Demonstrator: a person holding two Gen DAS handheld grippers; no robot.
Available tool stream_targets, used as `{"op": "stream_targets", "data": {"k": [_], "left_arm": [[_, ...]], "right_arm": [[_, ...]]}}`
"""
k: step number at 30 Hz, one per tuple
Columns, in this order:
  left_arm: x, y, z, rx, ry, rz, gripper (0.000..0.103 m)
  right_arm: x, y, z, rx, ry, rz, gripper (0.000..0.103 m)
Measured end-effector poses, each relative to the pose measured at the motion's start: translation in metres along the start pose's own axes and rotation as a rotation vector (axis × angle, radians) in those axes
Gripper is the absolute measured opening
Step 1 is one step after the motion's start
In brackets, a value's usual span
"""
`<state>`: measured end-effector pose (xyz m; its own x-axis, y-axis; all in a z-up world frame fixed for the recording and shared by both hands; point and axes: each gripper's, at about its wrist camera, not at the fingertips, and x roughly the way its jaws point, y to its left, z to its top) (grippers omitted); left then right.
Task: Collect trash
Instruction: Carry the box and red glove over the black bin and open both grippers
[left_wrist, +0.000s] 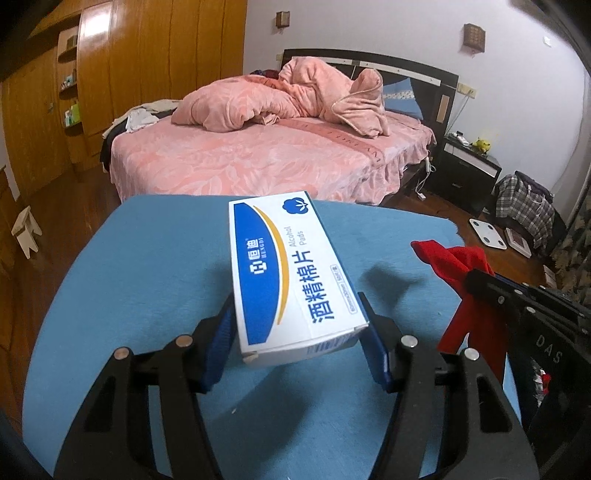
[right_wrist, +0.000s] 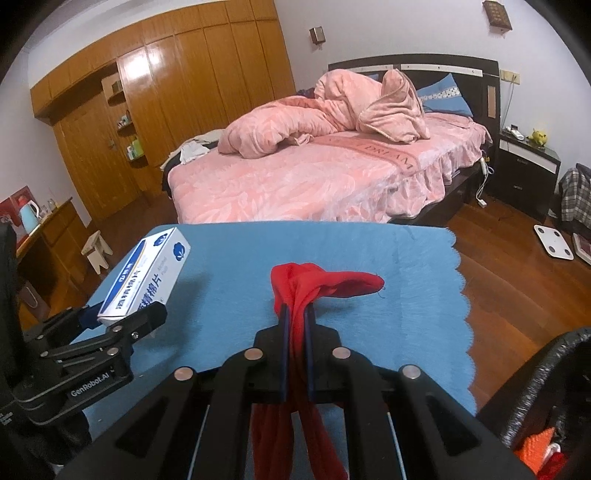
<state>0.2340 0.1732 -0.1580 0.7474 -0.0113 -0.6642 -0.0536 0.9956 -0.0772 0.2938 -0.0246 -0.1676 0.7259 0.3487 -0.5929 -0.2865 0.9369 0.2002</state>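
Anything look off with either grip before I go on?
The box sits skewed in the left tool, gripped only at its near end. The red cloth is clamped firmly in the right tool.

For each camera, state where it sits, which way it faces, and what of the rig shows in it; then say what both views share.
Left wrist view: sits on the left hand-held gripper, facing along its fingers over the blue table cover toward the pink bed; the fingers clasp an alcohol pads box, and the right hand-held gripper enters at right.
Right wrist view: sits on the right hand-held gripper, facing the same bed; its fingers pinch a red cloth, with the left hand-held gripper at left.
Shared: box, cloth, cover, bed, wooden wardrobe.
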Motion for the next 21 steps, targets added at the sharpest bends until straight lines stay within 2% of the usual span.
{"op": "stream_targets", "data": {"k": [9,21], "left_arm": [[-0.034,-0.016,-0.003,0.017,-0.021,-0.019,0.059],[-0.083,-0.054,-0.008,0.046,-0.069,-0.076,0.059]], "right_arm": [[-0.043,0.001,0.001,-0.005,-0.047,0.005,0.007],[-0.129,-0.014,-0.008,0.017,-0.142,-0.021,0.007]]}}
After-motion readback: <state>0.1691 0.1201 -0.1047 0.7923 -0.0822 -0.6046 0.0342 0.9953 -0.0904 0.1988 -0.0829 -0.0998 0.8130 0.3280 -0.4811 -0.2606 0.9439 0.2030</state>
